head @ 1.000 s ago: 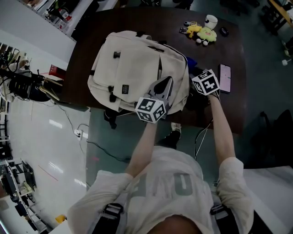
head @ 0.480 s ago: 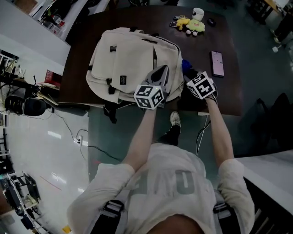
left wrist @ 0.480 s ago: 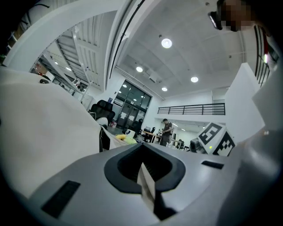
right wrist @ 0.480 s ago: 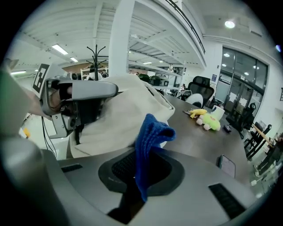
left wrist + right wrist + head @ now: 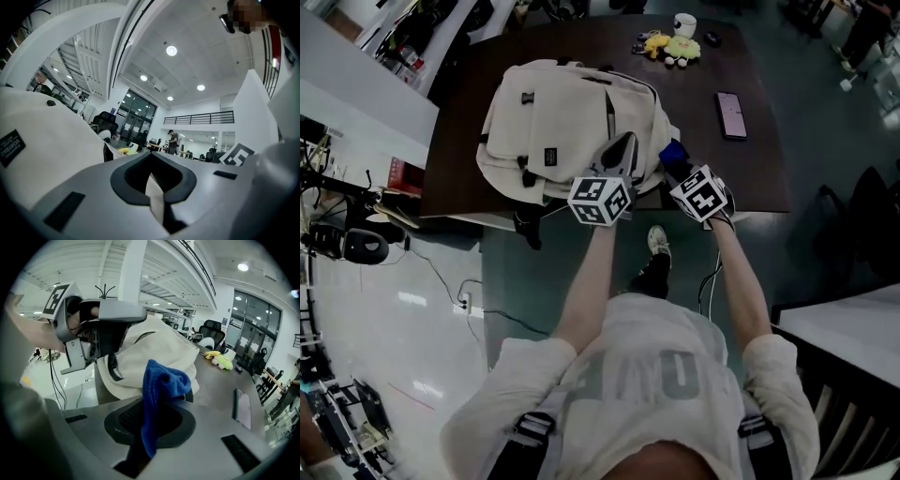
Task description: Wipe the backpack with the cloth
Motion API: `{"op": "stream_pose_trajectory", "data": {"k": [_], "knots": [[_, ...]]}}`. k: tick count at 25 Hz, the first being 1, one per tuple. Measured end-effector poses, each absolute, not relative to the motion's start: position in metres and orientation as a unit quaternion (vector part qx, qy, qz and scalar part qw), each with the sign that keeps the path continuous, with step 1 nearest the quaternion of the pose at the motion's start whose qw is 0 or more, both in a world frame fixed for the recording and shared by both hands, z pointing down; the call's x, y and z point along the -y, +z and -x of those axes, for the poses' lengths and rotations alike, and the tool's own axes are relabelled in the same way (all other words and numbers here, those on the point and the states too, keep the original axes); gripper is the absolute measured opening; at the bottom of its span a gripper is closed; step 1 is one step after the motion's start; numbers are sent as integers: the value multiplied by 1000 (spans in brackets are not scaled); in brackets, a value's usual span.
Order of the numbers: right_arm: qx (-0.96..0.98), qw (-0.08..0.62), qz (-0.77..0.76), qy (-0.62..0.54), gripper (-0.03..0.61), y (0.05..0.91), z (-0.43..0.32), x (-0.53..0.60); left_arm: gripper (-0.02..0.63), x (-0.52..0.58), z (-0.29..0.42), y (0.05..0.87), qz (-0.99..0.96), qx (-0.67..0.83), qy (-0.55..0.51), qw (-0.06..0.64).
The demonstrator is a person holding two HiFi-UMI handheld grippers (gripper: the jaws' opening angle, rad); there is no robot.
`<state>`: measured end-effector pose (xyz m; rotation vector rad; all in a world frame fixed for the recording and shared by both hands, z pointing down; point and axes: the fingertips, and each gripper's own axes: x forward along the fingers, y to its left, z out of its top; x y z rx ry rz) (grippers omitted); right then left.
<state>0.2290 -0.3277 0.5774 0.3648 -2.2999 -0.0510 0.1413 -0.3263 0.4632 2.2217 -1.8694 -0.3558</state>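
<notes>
On the dark table (image 5: 769, 178) a phone (image 5: 730, 114) lies flat on the right side, well apart from the backpack. At the far edge sit yellow and green plush toys (image 5: 680, 49), with a white cup (image 5: 683, 23) just beside them. None of these lies between the grippers and the bag. The cream backpack (image 5: 562, 117) lies flat across the table's left half, its near side reaching the front edge. The left gripper (image 5: 622, 155) comes in over that near side at the backpack's right front corner. Its 2 jaws are closed together on the backpack's fabric, which shows as a pale strip pinched between them in the left gripper view. The right gripper (image 5: 673, 167) is just beside it on the right, jaws clamped on the blue cloth (image 5: 161, 380), which bunches above them and hangs down between them. The cloth is at the backpack's right flank near that same corner; whether it touches the fabric cannot be told. In the right gripper view the left gripper stands in front of the backpack and hides part of its near side.
</notes>
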Motion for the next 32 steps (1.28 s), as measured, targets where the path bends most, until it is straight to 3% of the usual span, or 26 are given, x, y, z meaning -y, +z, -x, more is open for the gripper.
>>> {"op": "stream_pose_trajectory", "data": {"k": [16, 24, 32], "knots": [[922, 381, -64, 8, 42, 589, -208, 244, 2, 294, -129, 467, -734, 657, -125, 119], [957, 278, -87, 10, 42, 510, -214, 321, 2, 310, -93, 436, -709, 690, -116, 92], [976, 192, -36, -97, 43, 409, -130, 438, 2, 365, -25, 390, -672, 729, -118, 54]]}}
